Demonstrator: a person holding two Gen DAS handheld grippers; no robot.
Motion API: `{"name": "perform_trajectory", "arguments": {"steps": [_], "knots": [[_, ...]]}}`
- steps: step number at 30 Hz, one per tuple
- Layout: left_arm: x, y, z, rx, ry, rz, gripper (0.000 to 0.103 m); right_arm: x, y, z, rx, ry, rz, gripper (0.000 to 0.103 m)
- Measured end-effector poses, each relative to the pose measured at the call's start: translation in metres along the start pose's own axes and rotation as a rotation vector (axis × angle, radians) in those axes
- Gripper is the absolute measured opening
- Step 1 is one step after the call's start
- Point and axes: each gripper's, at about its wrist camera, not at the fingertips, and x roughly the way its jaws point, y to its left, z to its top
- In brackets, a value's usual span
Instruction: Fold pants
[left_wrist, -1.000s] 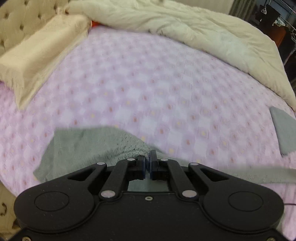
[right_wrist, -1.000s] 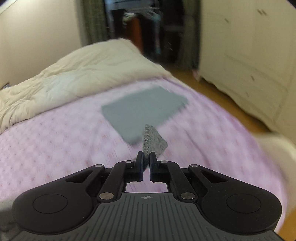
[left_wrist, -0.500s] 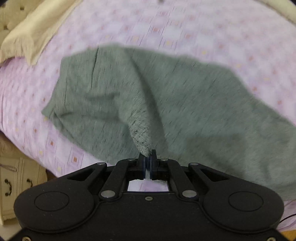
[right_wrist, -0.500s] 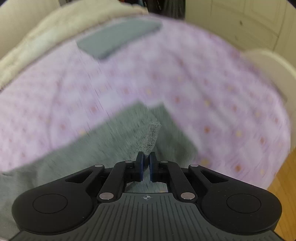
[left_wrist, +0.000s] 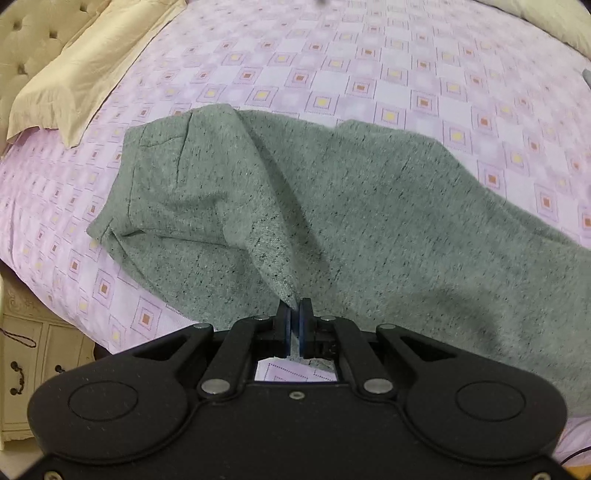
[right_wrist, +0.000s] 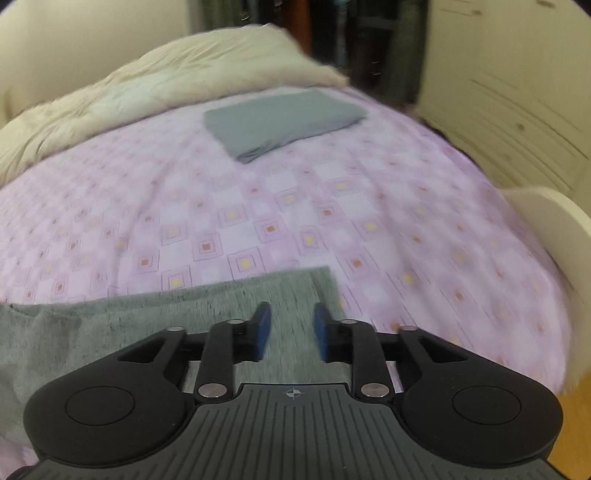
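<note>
Grey speckled knit pants (left_wrist: 369, 221), soft and slightly fuzzy with small dark flecks, spread on the bed sheet (left_wrist: 332, 74), a smooth lilac cloth printed with a checker of squares, each with a small yellow or orange centre. Long axis of the pants across the left wrist view, from the wide end at the left, near the edge of the bed, to the lower right, out of the frame. Some soft wrinkles and one raised ridge of cloth, running up from the left gripper (left_wrist: 294, 314), pinched tight between its blue pads, jaws closed on this fold. In the right wrist view, a straight, square-cornered end of the same pants (right_wrist: 184, 314) flat on the sheet, under the right gripper (right_wrist: 291, 325). Jaws of that gripper just opened to a narrow gap, blue pads apart, cloth lying below and between them but not pressed. Farther on the sheet, well apart from the pants, a folded smooth grey cloth (right_wrist: 284, 122), rectangular. Behind it a puffy cream duvet (right_wrist: 147, 85). At the upper left of the left wrist view, a beige pillow (left_wrist: 85, 66) with a satin look, beside a tufted headboard (left_wrist: 29, 40).
</note>
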Motion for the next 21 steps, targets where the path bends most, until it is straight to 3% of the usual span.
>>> {"name": "perform_trajectory", "arguments": {"steps": [4, 9, 14, 15, 16, 17, 19, 21], "knots": [[-0.003, -0.002, 0.000, -0.011, -0.012, 0.001, 0.005, 0.034, -0.005, 0.024, -0.054, 0.048, 0.035, 0.029], [-0.001, 0.000, -0.001, -0.028, -0.017, 0.013, 0.005, 0.066, -0.014, 0.026, -0.102, 0.126, 0.056, 0.029], [0.002, -0.001, -0.005, -0.026, -0.011, 0.032, 0.005, 0.077, -0.021, 0.027, -0.084, 0.165, 0.138, 0.029], [0.003, -0.002, -0.005, -0.024, -0.010, 0.038, 0.005, 0.076, -0.020, 0.028, -0.077, 0.165, 0.154, 0.027], [0.003, -0.002, -0.005, -0.025, -0.009, 0.042, 0.005, 0.074, -0.019, 0.029, -0.069, 0.163, 0.163, 0.012], [0.003, -0.003, -0.005, -0.029, -0.010, 0.042, 0.005, 0.069, -0.016, 0.030, -0.070, 0.151, 0.166, 0.003], [0.001, -0.002, -0.005, -0.045, -0.016, 0.044, 0.005, 0.054, -0.010, 0.035, -0.102, 0.094, 0.154, 0.003], [-0.008, -0.001, -0.004, -0.071, -0.042, 0.039, 0.005, 0.039, -0.005, 0.041, -0.139, 0.037, 0.090, 0.003]]}}
